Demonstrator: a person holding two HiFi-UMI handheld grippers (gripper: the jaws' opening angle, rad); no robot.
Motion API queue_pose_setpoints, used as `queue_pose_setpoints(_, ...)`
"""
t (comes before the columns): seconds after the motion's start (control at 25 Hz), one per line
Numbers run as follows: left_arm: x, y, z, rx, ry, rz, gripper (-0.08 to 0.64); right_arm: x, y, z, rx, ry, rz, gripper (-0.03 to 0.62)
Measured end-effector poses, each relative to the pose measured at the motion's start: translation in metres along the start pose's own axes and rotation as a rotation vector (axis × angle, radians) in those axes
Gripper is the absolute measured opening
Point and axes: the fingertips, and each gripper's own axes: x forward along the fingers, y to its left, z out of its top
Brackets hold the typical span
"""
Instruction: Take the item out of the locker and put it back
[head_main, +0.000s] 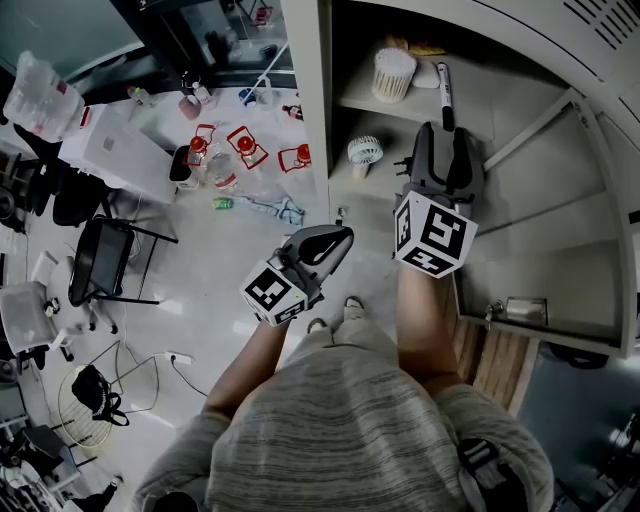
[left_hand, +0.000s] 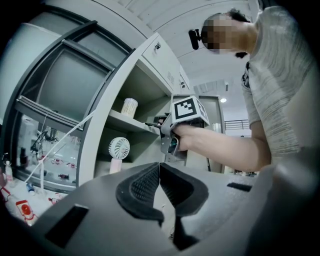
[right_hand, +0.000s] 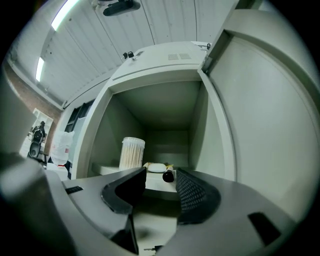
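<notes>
One marker (head_main: 444, 88) at shelf (head_main: 352, 98) edge

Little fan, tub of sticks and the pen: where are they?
little fan (head_main: 365, 151), head view, on its round grille.
tub of sticks (right_hand: 132, 154), right gripper view, on its side wall.
pen (head_main: 446, 96), head view, on the middle of its barrel.

Left hand-held gripper (left_hand: 159, 168) closed, empty, facing locker (left_hand: 107, 116).
</notes>
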Motion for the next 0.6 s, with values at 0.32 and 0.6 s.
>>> queue_pose_setpoints(0.32,0.003,-0.004,0.001,0.011,-0.004,0.000,0.009,-0.017,0.013,0.045,-0.053,-0.092,0.060,0.181)
queue_pose_setpoints(0.6,0.001,-0.004,0.007,0.015,-0.014,0.012,0.009,-0.007,0.049,0.053,0.010,-0.059,0.216,0.181)
